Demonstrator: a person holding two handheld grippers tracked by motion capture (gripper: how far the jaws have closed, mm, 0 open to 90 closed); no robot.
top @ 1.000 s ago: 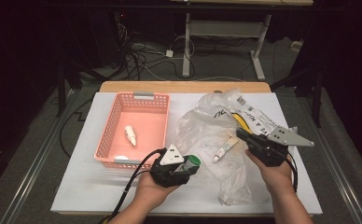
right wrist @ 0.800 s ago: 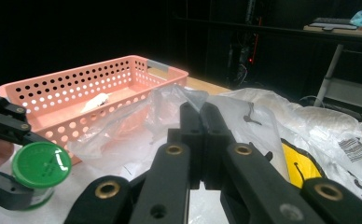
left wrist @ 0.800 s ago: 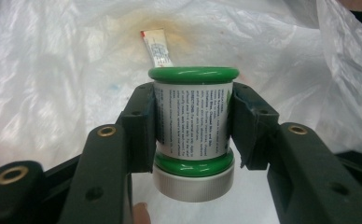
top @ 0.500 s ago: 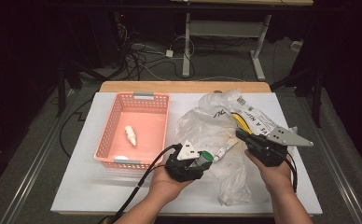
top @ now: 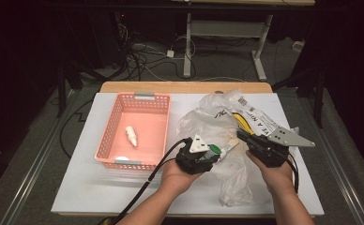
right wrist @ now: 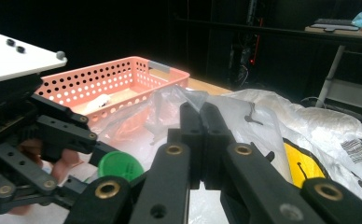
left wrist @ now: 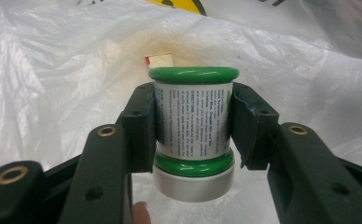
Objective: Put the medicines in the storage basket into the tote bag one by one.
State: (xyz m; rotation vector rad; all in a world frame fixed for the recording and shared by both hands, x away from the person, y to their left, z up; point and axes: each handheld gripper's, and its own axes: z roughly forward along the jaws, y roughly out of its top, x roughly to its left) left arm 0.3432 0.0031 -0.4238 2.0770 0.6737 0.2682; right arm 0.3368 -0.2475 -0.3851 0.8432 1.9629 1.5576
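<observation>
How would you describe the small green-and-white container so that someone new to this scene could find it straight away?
Start at the white table, then go right of the pink basket to the crumpled clear plastic bag. At its near edge, the left gripper clamps the little container: green rims, white printed label, white ribbed cap, unlike the white piece lying in the basket.

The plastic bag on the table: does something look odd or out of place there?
The plastic bag lies crumpled and spread over the white table, with a yellow item showing through it. The left tongs hold a green jar over it, white cap toward the camera. Nothing looks spilled.
</observation>
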